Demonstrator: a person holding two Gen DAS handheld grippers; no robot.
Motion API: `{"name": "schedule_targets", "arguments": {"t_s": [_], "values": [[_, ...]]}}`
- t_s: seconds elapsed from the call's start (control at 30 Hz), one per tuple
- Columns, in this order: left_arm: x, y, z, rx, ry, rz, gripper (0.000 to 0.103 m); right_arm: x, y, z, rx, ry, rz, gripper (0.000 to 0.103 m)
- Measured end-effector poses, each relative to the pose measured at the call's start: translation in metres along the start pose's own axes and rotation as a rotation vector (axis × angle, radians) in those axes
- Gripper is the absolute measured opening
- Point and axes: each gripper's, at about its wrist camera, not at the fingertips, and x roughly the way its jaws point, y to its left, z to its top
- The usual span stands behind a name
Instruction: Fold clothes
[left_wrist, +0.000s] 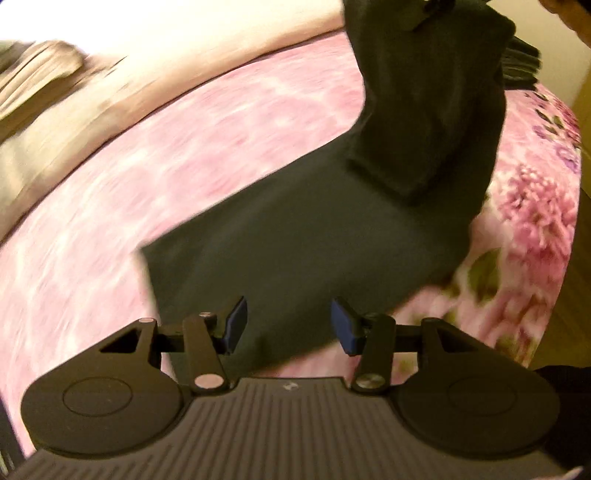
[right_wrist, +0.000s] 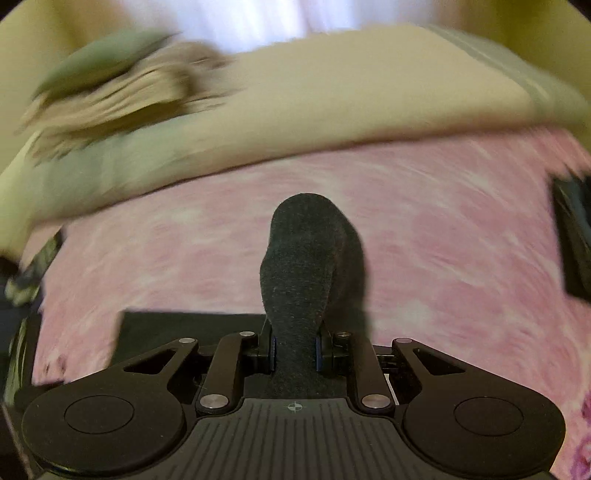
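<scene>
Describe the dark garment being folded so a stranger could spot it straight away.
Look at the pink floral bedspread. The dark garment lies across it, one end lifted by the right gripper. Unlike the beige bedding behind, it is near-black and plain.

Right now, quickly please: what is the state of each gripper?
Left gripper: open, holding nothing.
Right gripper: closed on the dark garment.

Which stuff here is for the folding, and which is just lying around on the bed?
For the job:
dark garment
right hand-held gripper, pinching the garment
left hand-held gripper, open

Just lying about:
pink floral bedspread
cream blanket
folded dark clothes
</scene>
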Motion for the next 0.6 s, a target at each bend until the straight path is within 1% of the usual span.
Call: {"name": "schedule_targets", "arguments": {"t_s": [0.07,0.17,0.33,0.43,0.53,0.6], "values": [[-0.012,0.024,-0.025,-0.036,0.007,0.014,0.045,0.014,0.067,-0.010,-0.108,0.006,0.026,0.017],[-0.027,0.056,-0.061,-0.078,0.017,0.038,0.045,0.048,0.105,-0.025,-0.147,0.048,0.015,0.017],[-0.046,0.099,-0.112,-0.148,0.025,0.066,0.045,0.105,0.165,-0.049,-0.209,0.120,-0.004,0.017],[-0.053,0.115,-0.129,-0.175,0.029,0.069,0.045,0.140,0.202,-0.064,-0.246,0.162,-0.016,0.017],[-0.058,0.124,-0.144,-0.188,0.016,0.058,0.045,0.128,0.203,-0.051,-0.214,0.107,-0.057,0.017],[-0.060,0.127,-0.143,-0.189,0.005,0.052,0.045,0.119,0.208,-0.041,-0.188,0.047,-0.090,0.017]]}}
